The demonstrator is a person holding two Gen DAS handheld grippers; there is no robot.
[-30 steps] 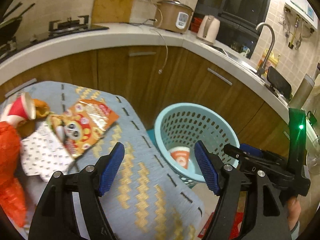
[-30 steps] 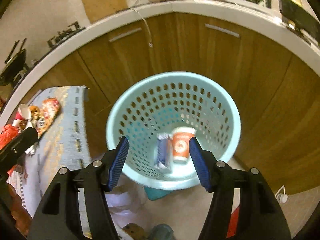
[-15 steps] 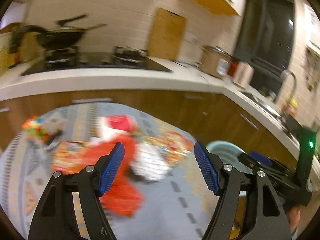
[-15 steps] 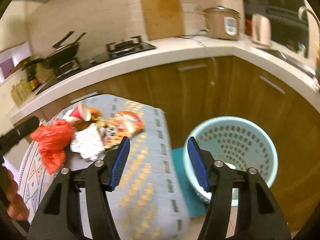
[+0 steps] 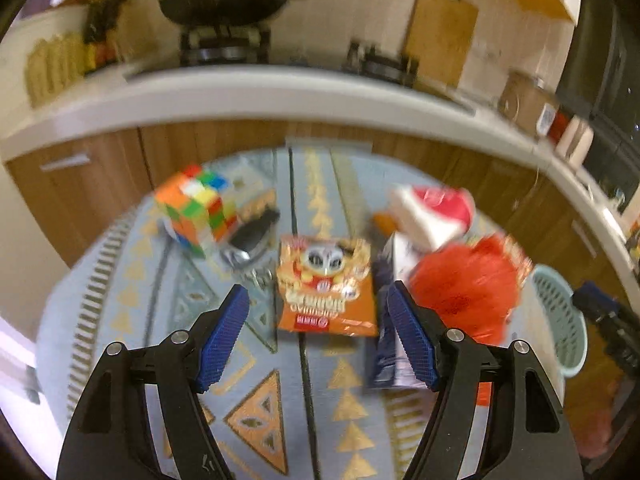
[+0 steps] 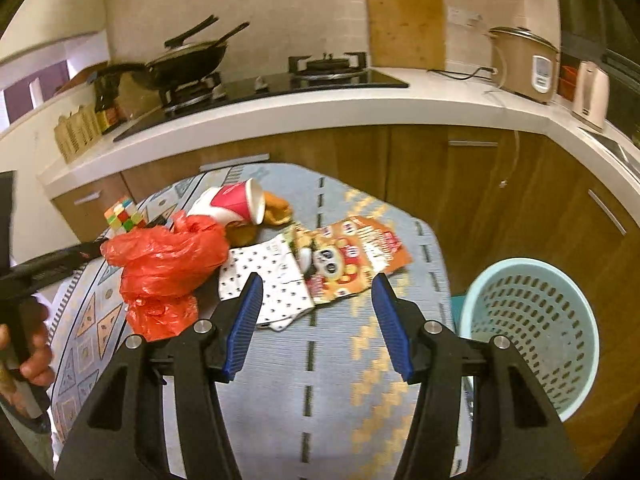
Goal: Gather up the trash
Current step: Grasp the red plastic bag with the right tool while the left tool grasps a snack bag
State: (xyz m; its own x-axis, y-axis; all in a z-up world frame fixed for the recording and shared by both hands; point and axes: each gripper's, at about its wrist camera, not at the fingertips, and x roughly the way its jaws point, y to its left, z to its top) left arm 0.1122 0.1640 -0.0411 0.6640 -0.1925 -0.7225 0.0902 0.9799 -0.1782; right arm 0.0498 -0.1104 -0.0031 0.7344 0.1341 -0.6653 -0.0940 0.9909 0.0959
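Note:
On the blue-grey patterned tablecloth lies a pile of trash. It holds an orange snack packet, a crumpled red plastic bag, a tipped red-and-white paper cup and a white dotted wrapper. My left gripper is open above the cloth, and the snack packet lies just beyond its fingertips. My right gripper is open and empty over the cloth, short of the dotted wrapper. The pale blue perforated basket stands on the floor to the right of the table.
A colour cube and a small dark object sit at the table's far left. A person's hand holds the left gripper's handle at the left edge. Wooden cabinets and a white counter with a stove, a wok and a rice cooker curve behind.
Both grippers swung left from the basket to over the table. The trash pile now lies ahead of both grippers. The right jaws stand slightly narrower than before.

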